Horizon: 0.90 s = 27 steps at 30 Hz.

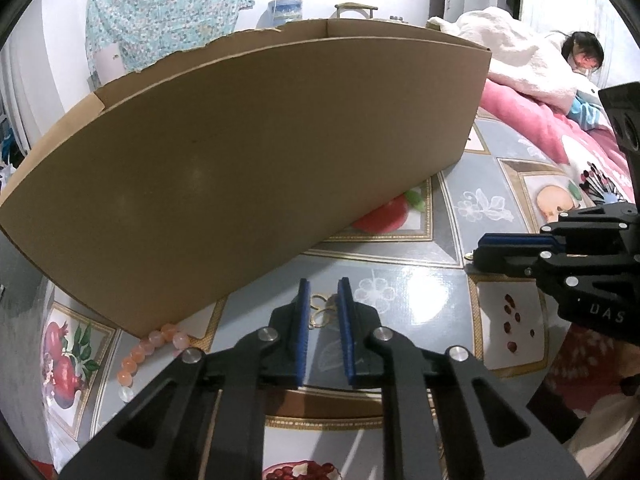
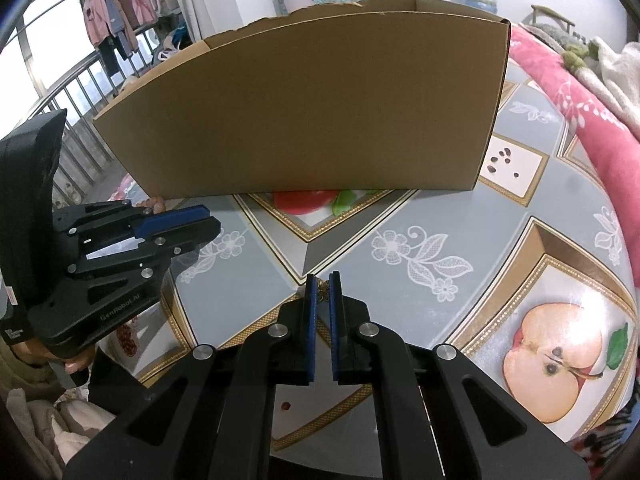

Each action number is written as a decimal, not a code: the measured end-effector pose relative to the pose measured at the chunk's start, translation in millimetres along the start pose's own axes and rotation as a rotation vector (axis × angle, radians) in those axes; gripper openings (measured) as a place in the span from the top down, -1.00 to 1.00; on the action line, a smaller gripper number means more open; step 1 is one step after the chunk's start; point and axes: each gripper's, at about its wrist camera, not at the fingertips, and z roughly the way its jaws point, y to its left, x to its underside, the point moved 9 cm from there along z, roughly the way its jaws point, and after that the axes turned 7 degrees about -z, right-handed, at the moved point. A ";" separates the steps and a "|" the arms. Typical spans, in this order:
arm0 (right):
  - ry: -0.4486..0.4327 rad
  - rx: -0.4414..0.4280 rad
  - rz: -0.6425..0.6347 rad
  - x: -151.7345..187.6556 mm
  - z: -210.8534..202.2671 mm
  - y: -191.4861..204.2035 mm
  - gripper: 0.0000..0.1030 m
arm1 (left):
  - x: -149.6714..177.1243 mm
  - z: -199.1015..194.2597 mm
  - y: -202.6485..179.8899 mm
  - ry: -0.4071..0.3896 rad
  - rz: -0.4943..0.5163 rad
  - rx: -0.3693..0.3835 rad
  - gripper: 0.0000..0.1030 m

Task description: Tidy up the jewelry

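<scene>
My left gripper point(image 1: 324, 284) is low over the table, its blue pads close together with a thin gold looped piece of jewelry point(image 1: 320, 314) pinched between them. Seen from the side in the right wrist view, the left gripper point(image 2: 214, 222) has its fingers nearly together. My right gripper point(image 2: 322, 278) is shut on a small gold filigree ornament point(image 2: 323, 293) just above the tablecloth. In the left wrist view the right gripper point(image 1: 478, 252) comes in from the right. A pink-and-orange bead bracelet point(image 1: 148, 348) lies at the near corner of the cardboard box point(image 1: 240, 140).
The tall open cardboard box point(image 2: 304, 112) stands across the table behind both grippers. A fruit-patterned tablecloth point(image 2: 420, 220) covers the table. A pink blanket point(image 1: 532, 120) and a person lying down point(image 1: 584, 56) are at the far right. Clothes point(image 2: 116, 20) hang at the far left.
</scene>
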 end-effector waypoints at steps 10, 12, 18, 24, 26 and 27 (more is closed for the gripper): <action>-0.009 -0.009 -0.015 -0.7 -8.5 0.2 0.96 | 4.1 -3.4 4.3 -0.017 -0.015 0.019 0.75; -0.003 -0.013 -0.029 -2.2 -10.5 2.7 0.89 | 4.6 -4.6 5.5 -0.020 -0.019 0.024 0.75; 0.015 0.013 -0.088 -1.0 -11.4 8.8 0.75 | 6.4 -7.3 9.8 -0.030 -0.034 0.038 0.75; 0.035 0.044 -0.122 -4.3 -2.6 9.8 0.72 | 6.9 -8.9 14.4 -0.034 -0.046 0.051 0.75; 0.046 0.057 -0.147 -3.9 -0.2 10.7 0.72 | 7.0 -9.2 15.4 -0.035 -0.047 0.054 0.75; 0.048 0.054 -0.163 -4.2 0.9 12.0 0.72 | 7.0 -9.2 15.1 -0.035 -0.047 0.056 0.75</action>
